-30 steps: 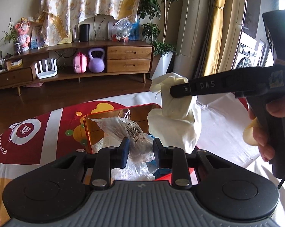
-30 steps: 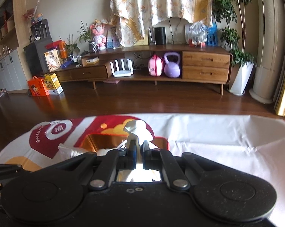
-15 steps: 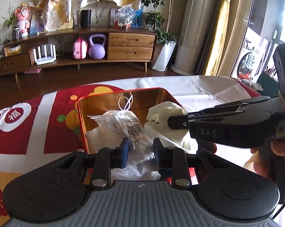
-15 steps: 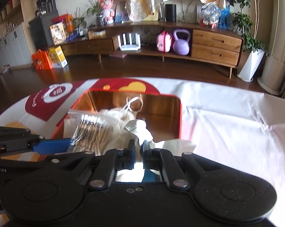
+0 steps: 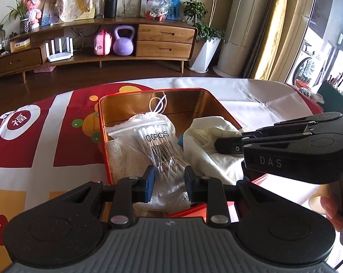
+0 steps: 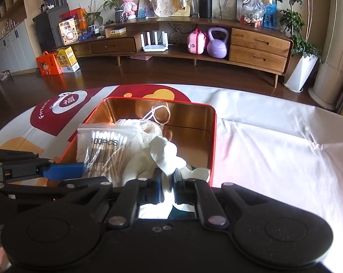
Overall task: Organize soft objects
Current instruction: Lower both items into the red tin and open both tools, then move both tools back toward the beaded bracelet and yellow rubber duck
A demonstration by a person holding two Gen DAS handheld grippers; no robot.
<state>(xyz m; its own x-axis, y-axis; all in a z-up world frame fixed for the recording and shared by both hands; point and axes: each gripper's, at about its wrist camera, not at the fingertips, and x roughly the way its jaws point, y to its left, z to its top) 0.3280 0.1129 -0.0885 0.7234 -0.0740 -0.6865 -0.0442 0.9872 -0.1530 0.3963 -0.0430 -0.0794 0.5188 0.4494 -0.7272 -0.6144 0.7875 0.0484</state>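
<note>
Nearest the left wrist camera, the left claw (image 5: 168,183) is clamped on the zip bag of cotton swabs (image 5: 159,146), its blue pads pressing the lower end of the bag, which lies in the red tin (image 5: 226,113) on top of a white mesh pouch (image 5: 116,157). Nearest the right wrist camera, the right claw (image 6: 165,185) has just been opening, its jaws now slightly apart with a fold of the cream cloth (image 6: 164,152) between them; whether the pads are gripping the fabric at all cannot be told. The cloth itself sits bunched in the near right part of the tin, just beside the swab bag and touching it. Further in, the far half of the tin's gold floor is bare except for the pouch's white drawstring loop (image 6: 160,113). The tin stands on a counter under a red-and-white printed cover (image 5: 46,136); beyond it is dark wood floor and a long wooden sideboard (image 6: 258,45). The step in hand looks like the drop-off — both soft items lowered into the tin and the cloth being let go. The next move probably calls for spreading the right jaws fully, lifting clear without dragging the cloth back out, then freeing the bag likewise.
</note>
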